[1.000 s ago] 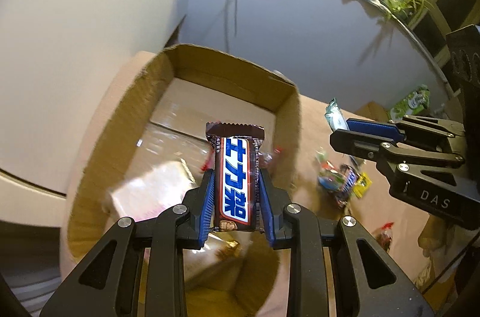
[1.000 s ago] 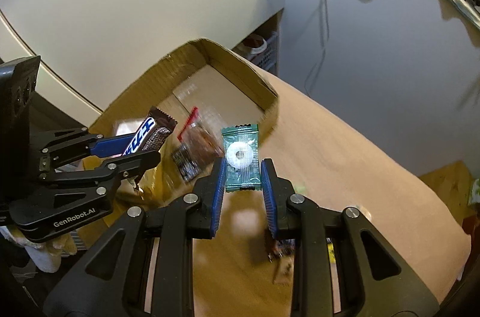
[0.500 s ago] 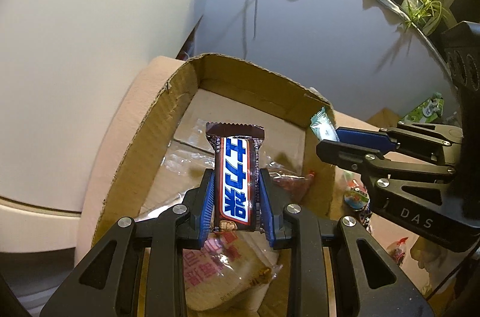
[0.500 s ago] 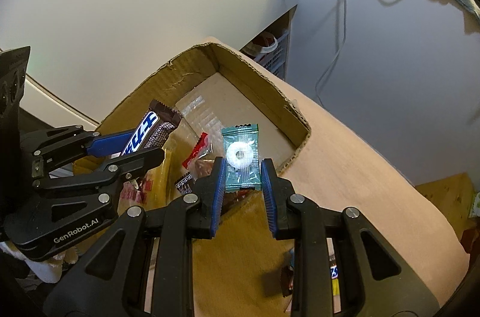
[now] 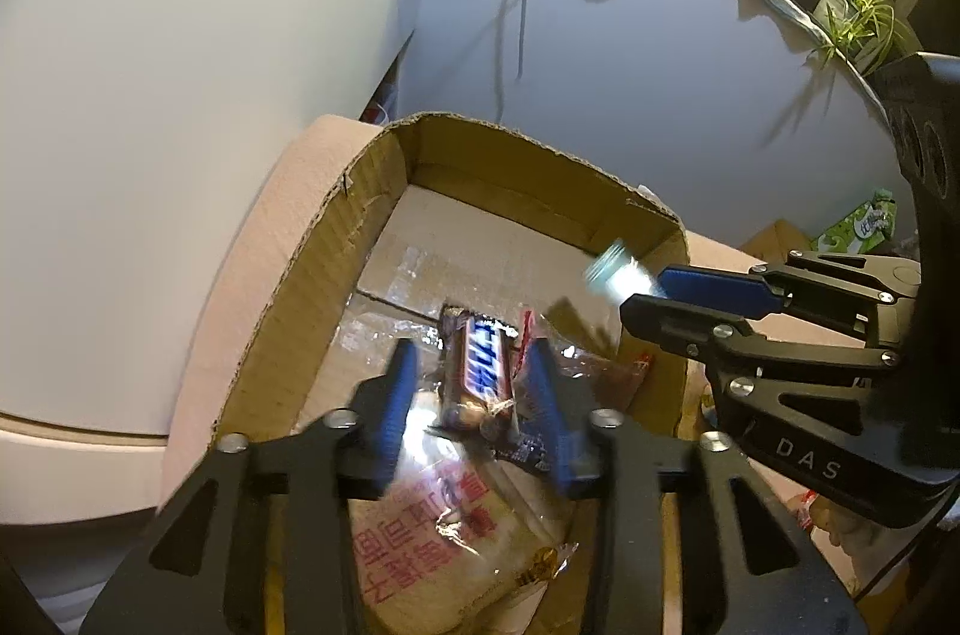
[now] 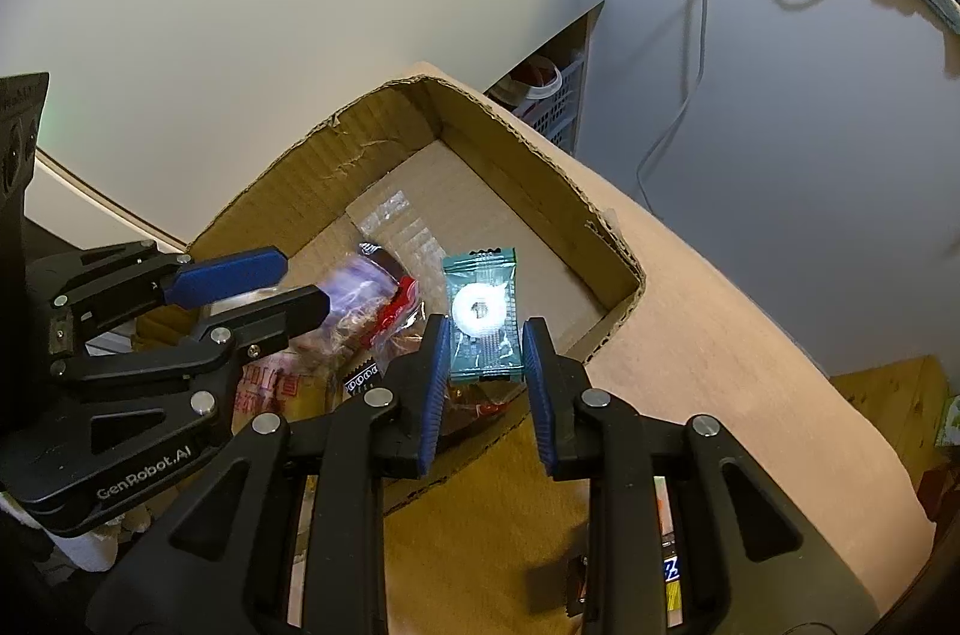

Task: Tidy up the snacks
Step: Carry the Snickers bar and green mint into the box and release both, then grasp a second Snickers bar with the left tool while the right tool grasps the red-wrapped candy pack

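Left gripper (image 5: 474,395) jaws just spread; chocolate bar (image 5: 480,371) loose between them, apparently dropping into cardboard box (image 5: 312,275). Right gripper (image 6: 486,365) pinched green candy (image 6: 483,314) above box; early release risked clipping the near rim.

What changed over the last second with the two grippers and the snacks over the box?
The left gripper has just opened its jaws and let go of the chocolate bar, which is dropping, blurred, into the cardboard box. Both grippers came further in over the box. The right gripper still clamps the green candy packet, and the snacks already in the box lie as before.
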A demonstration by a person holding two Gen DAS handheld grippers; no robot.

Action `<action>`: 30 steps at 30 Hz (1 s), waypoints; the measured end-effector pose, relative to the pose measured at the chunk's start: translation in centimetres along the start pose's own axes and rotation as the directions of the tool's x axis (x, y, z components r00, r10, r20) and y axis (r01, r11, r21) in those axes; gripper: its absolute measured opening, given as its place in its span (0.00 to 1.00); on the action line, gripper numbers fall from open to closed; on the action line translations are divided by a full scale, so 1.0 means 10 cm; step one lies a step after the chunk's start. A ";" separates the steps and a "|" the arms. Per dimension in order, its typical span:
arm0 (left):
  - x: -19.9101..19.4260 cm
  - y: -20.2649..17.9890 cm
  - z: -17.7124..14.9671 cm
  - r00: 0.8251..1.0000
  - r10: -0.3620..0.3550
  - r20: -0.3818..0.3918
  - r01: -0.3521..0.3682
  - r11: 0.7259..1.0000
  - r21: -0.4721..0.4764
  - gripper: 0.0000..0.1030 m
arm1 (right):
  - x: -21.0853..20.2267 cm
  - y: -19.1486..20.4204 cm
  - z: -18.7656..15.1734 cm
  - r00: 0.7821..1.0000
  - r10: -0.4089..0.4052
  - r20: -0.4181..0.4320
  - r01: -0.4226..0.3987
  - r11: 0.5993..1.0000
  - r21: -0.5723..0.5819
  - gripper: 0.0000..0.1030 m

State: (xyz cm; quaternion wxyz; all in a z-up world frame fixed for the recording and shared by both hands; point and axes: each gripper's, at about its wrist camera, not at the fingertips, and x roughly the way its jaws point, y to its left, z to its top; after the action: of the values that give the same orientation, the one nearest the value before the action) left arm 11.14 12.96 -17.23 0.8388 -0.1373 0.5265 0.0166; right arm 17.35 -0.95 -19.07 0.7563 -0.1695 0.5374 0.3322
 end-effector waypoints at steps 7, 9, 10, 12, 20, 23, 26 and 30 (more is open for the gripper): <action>0.01 0.02 0.03 1.000 0.007 0.002 -0.007 1.000 -0.005 0.38 | -0.01 -0.02 0.02 1.000 -0.023 0.012 0.023 1.000 -0.003 0.49; 0.01 0.03 0.03 1.000 0.009 0.002 -0.009 1.000 -0.007 0.38 | -0.02 -0.03 0.02 1.000 -0.023 0.015 0.023 1.000 -0.002 0.49; 0.01 0.03 0.03 1.000 0.009 0.002 -0.009 1.000 -0.007 0.38 | -0.03 -0.04 0.02 1.000 -0.025 0.016 0.025 1.000 -0.002 0.49; 0.00 0.02 0.03 1.000 0.011 0.002 -0.011 1.000 -0.004 0.38 | -0.05 -0.06 0.01 0.999 -0.026 0.018 0.026 1.000 0.002 0.49; -0.09 -0.11 0.01 1.000 -0.013 0.016 0.012 1.000 0.022 0.38 | -0.23 -0.20 -0.13 0.999 -0.026 0.037 0.025 0.999 0.031 0.49; -0.13 -0.24 -0.02 0.999 -0.039 0.020 0.038 0.998 0.045 0.38 | -0.38 -0.29 -0.23 0.998 -0.033 0.046 0.031 0.999 0.040 0.49; -0.16 -0.36 -0.05 0.998 -0.062 0.019 0.061 0.996 0.069 0.38 | -0.52 -0.40 -0.39 0.998 -0.042 0.051 0.039 0.997 0.059 0.49; -0.16 -0.56 -0.12 0.995 -0.098 0.005 0.097 0.990 0.103 0.38 | -0.72 -0.56 -0.66 0.997 -0.056 0.057 0.050 0.995 0.091 0.51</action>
State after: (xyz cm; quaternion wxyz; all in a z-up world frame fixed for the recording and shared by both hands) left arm 10.32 7.44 -15.06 0.8472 -0.1194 0.5151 -0.0505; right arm 15.11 -11.34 -15.33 0.7874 -0.1398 0.5243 0.2925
